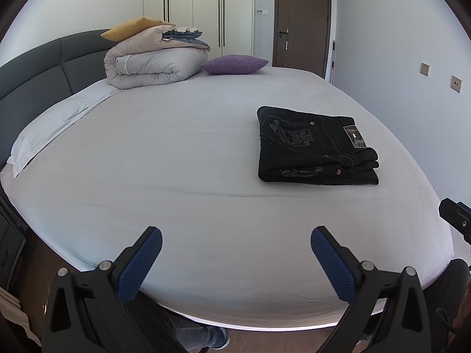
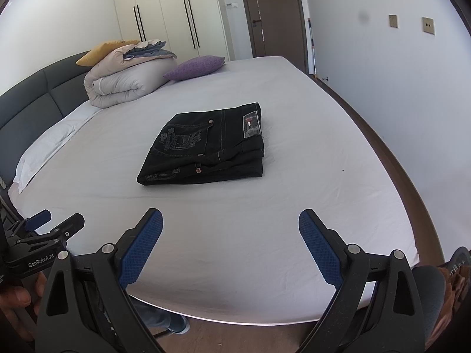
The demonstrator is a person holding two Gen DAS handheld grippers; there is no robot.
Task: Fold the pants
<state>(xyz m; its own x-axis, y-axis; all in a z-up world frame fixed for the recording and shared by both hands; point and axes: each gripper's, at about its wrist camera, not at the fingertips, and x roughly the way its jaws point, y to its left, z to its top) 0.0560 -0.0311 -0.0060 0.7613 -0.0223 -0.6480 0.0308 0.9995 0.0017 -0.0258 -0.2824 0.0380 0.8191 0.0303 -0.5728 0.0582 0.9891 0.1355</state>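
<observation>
Both grippers hang spread and empty over the near edge of the bed [image 2: 368,176], the left gripper [image 1: 236,260] beside the right gripper [image 2: 230,242]. Ahead lie the pants [image 2: 206,150], already folded into a compact stack with the long side running across; they sit straight ahead of the right gripper, off to the right of the left, so right is nearer
</observation>
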